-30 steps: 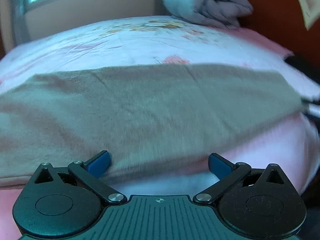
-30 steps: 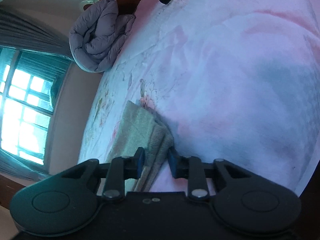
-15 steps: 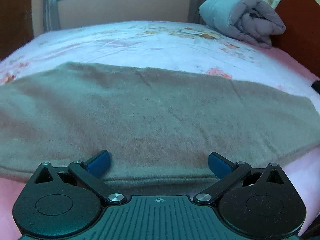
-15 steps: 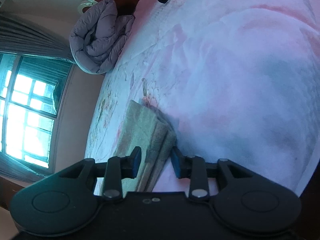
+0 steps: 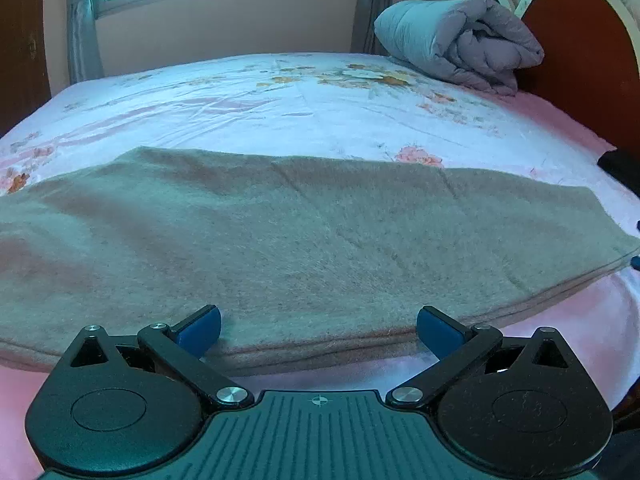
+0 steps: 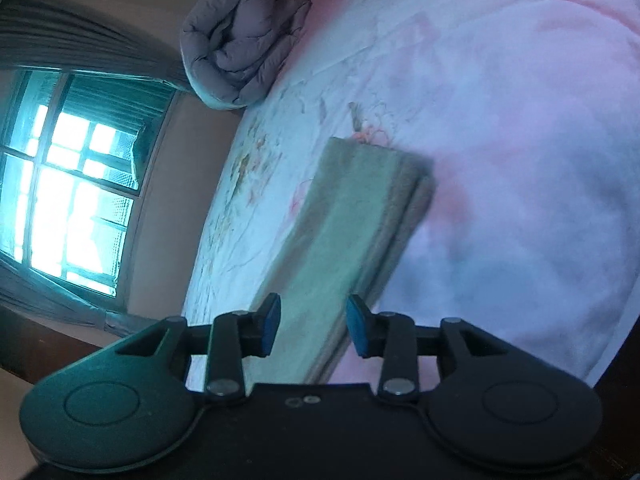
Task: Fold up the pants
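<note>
The left hand-held gripper [image 5: 318, 330] stands wide apart as before, holding nothing, above the near edge of the grey-brown pants [image 5: 304, 240], which lie folded lengthwise across the bed [image 5: 280, 96]; more window shows than a second ago. The right hand-held gripper [image 6: 313, 328] has just been opening; its blue pads [image 6: 271, 322] now clear the pants' end between them.

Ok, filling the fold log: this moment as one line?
pants: folded lengthwise on bed | left gripper: open | right gripper: open, has just been opening, pads clear of pants
</note>
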